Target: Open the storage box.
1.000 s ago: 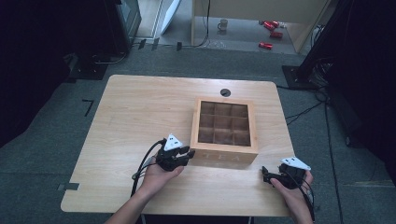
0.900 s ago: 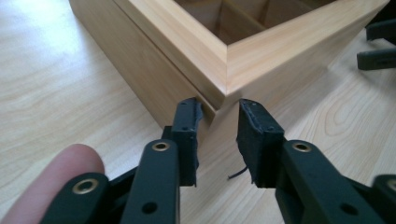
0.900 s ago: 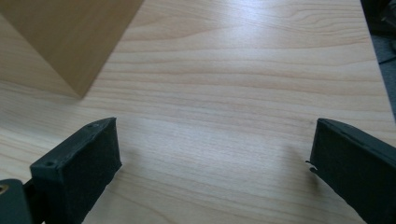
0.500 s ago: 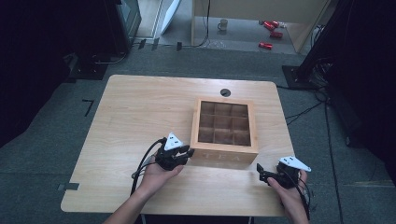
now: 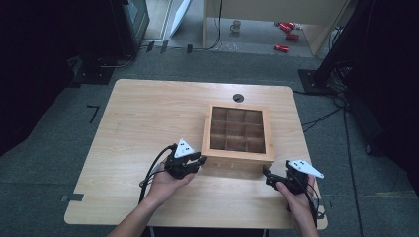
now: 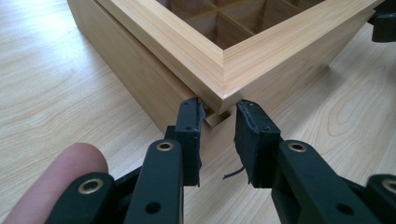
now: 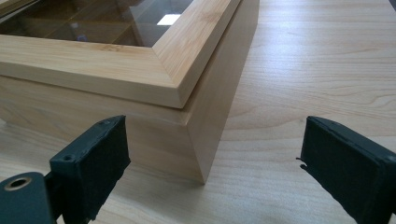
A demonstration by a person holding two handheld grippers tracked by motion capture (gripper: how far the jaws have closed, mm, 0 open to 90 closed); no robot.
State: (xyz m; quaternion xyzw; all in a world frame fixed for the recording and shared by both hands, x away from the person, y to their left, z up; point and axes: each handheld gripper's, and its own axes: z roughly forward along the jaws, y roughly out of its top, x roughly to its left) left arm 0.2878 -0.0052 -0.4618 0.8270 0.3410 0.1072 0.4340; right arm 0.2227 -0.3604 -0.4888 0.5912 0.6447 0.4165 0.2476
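Note:
A square wooden box [image 5: 237, 156] with a glass lid over nine compartments stands on the light wooden table [image 5: 148, 113], right of centre. My left gripper [image 5: 197, 160] is at its near left corner. In the left gripper view the jaws [image 6: 218, 111] are pinched on that corner of the box [image 6: 187, 42], just under the lid's lip. My right gripper [image 5: 267, 174] hovers off the near right corner. Its jaws [image 7: 215, 128] stand wide but have just been closing a little. The box's corner [image 7: 196, 140] lies ahead between them, and neither pad touches it.
A round cable hole [image 5: 238, 98] sits in the table behind the box. A black cable [image 5: 153, 170] trails from the left gripper toward the near edge. A fingertip [image 6: 65, 168] rests beside the left jaw. Bare tabletop spreads left of the box.
The right gripper has moved left and slightly up, closer to the box's near right corner. The left gripper and the box have stayed where they were.

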